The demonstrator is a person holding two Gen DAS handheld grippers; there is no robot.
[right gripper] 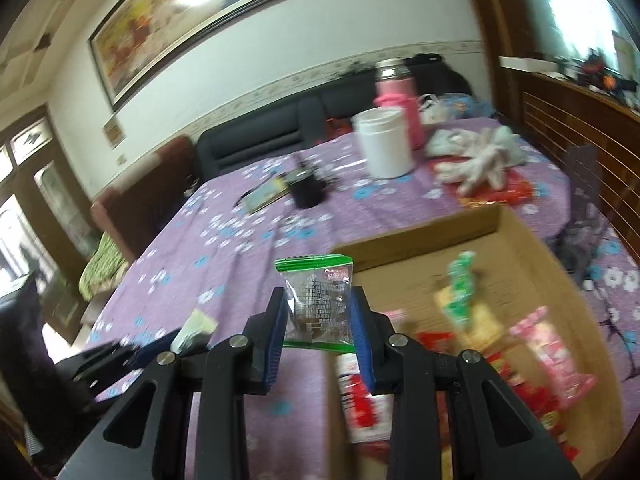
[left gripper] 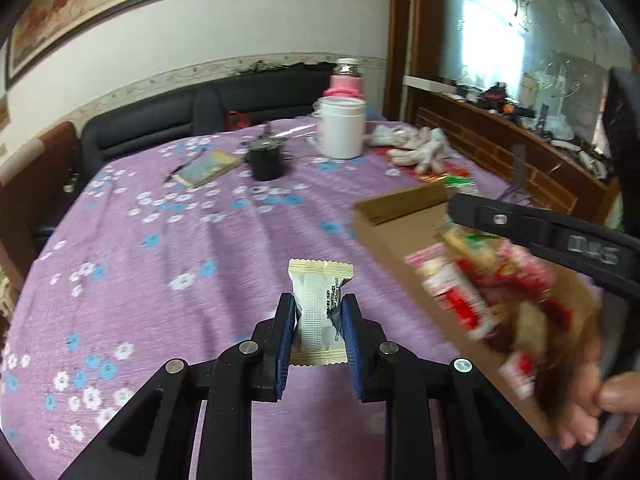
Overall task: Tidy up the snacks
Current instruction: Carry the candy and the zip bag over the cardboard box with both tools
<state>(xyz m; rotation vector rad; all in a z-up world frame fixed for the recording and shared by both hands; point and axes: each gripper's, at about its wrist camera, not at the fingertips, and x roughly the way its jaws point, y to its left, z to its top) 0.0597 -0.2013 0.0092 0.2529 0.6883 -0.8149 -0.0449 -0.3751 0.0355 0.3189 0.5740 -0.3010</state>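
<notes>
My left gripper (left gripper: 318,312) is shut on a white snack packet with cream sealed ends (left gripper: 318,304), held above the purple flowered tablecloth (left gripper: 180,240). My right gripper (right gripper: 318,306) is shut on a clear snack packet with green sealed ends (right gripper: 318,304), just left of the near corner of an open cardboard box (right gripper: 516,248). The box holds several red, pink and green snack packets (right gripper: 548,340). In the left wrist view the box (left gripper: 400,236) lies to the right, with the right gripper's black body (left gripper: 560,236) over it. The left gripper shows low at left in the right wrist view (right gripper: 120,356).
A white jar (left gripper: 343,128) and pink thermos (left gripper: 347,80) stand at the table's far side. A black cup (left gripper: 266,162), a booklet (left gripper: 208,168) and white gloves (left gripper: 420,148) lie nearby. A dark sofa (left gripper: 160,124) runs behind the table; a wooden sideboard (left gripper: 500,148) stands right.
</notes>
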